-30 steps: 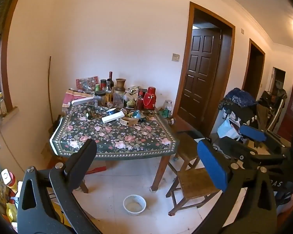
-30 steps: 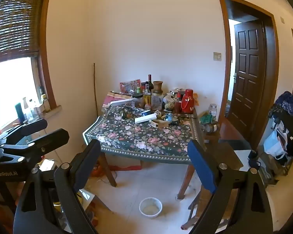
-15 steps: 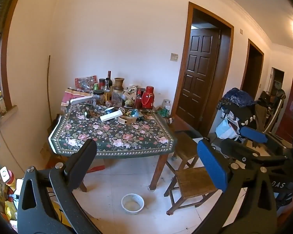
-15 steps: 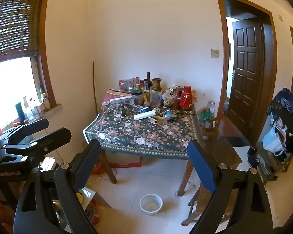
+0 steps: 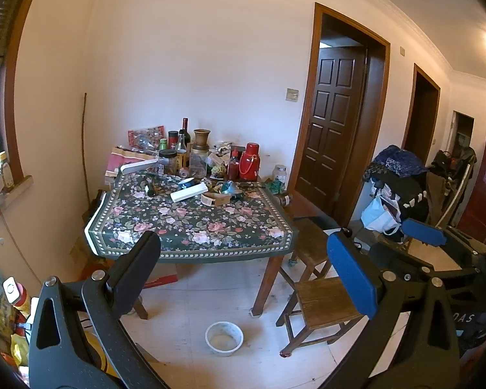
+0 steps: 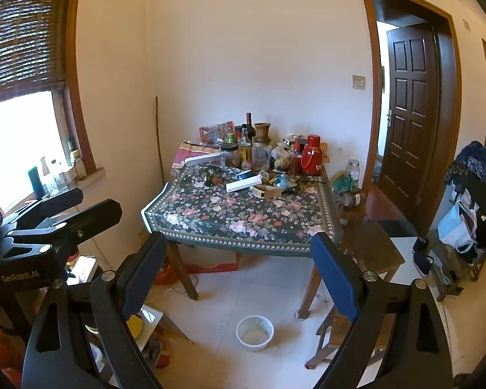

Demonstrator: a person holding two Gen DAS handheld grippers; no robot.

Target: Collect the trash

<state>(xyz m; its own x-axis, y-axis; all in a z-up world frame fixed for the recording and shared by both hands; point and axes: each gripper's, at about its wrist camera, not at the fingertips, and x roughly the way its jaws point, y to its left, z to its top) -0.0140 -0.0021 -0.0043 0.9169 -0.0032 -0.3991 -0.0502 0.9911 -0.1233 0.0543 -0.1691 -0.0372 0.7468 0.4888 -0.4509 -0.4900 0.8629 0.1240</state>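
A table with a dark floral cloth (image 5: 191,227) (image 6: 243,217) stands against the far wall. On it lie a long white box (image 5: 189,192) (image 6: 244,183), a small brown carton (image 5: 215,199) (image 6: 268,191) and crumpled teal wrappers (image 5: 229,188) (image 6: 283,180), in front of bottles, jars and a red thermos (image 5: 250,166) (image 6: 312,159). My left gripper (image 5: 243,269) is open and empty, well short of the table. My right gripper (image 6: 239,265) is open and empty too. Each gripper shows at the edge of the other's view.
A white bowl (image 5: 224,338) (image 6: 254,328) sits on the tiled floor before the table. Wooden stools (image 5: 320,301) stand at the table's right. A brown door (image 5: 332,129) and a rack of clothes (image 5: 398,178) are on the right. A window sill with bottles (image 6: 58,171) is on the left.
Both views have shifted slightly; the table sits a little lower and nearer in frame. Both grippers stay open and empty.
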